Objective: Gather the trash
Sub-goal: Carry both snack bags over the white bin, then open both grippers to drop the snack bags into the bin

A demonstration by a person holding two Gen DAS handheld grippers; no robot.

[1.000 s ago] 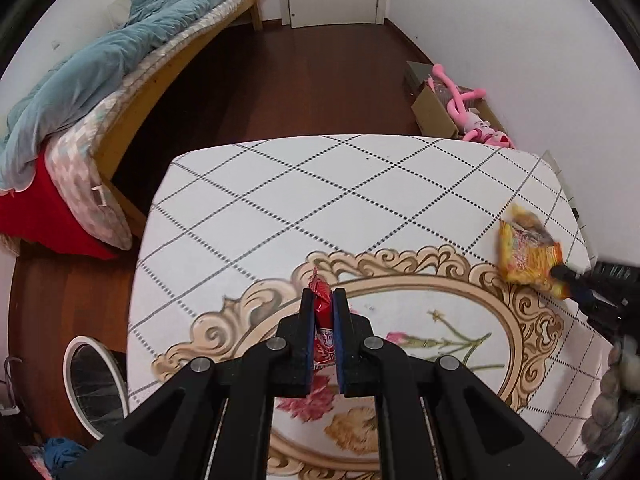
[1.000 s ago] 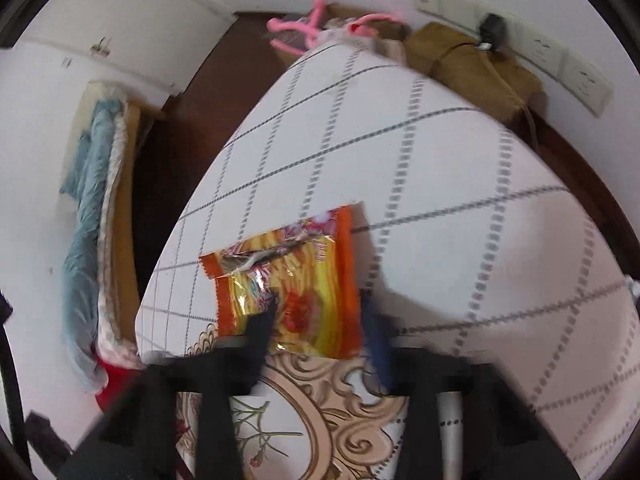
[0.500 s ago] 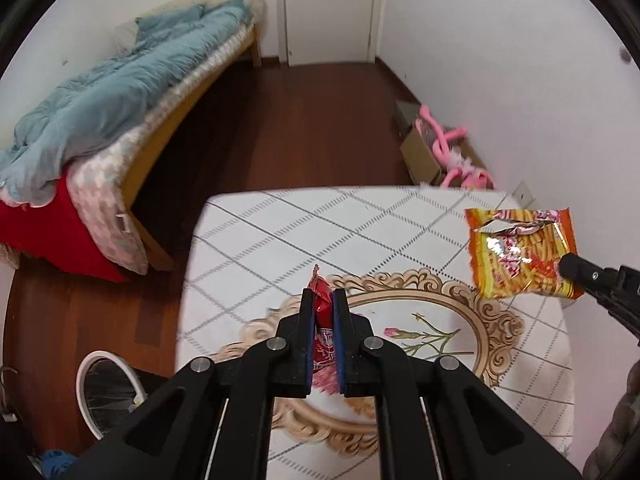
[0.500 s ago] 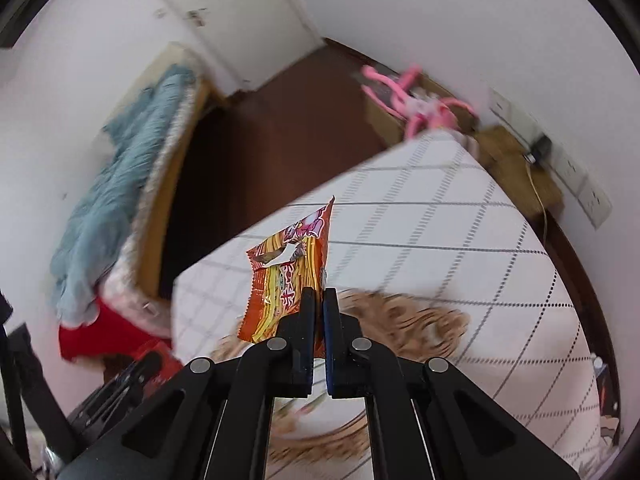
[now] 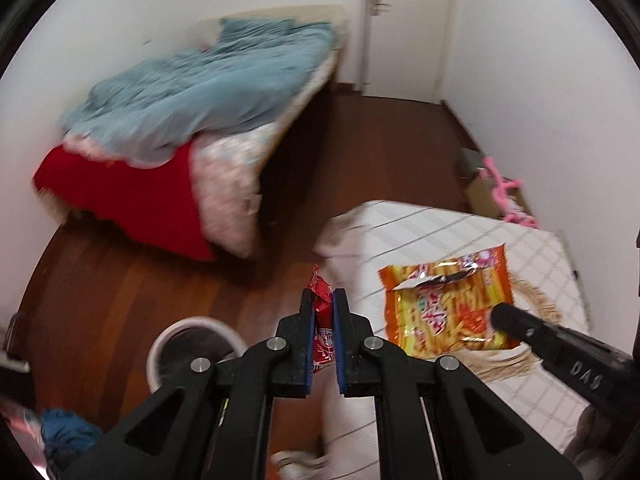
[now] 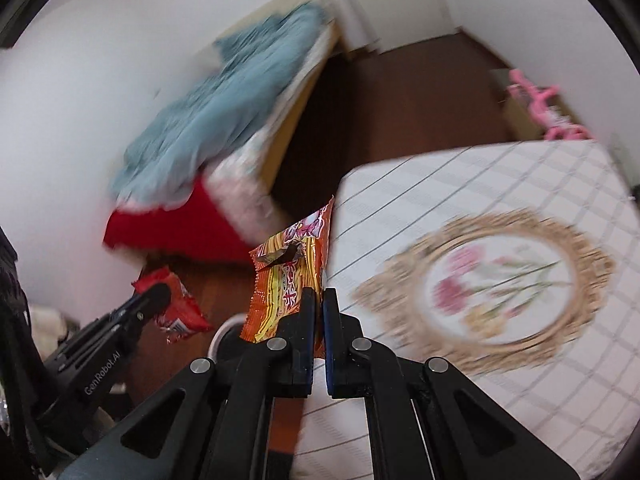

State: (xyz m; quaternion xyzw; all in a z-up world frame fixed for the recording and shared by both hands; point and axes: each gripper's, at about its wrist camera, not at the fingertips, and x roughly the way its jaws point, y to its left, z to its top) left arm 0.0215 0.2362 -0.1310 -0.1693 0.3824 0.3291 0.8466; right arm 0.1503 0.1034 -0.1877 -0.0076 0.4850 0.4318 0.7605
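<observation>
Two pinches: left jaws clamp the red wrapper (image 5: 322, 312), right jaws the orange packet (image 6: 292, 276).

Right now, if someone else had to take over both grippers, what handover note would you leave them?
Left gripper: shut on the red wrapper.
Right gripper: shut on the orange snack bag.
Both pieces are lifted clear of the table, which shows no other trash in these views.
The white bin stands on the floor beside the table, below the left gripper.
Done: both pieces picked up.
Left: carry them over the bin and drop them in.
</observation>
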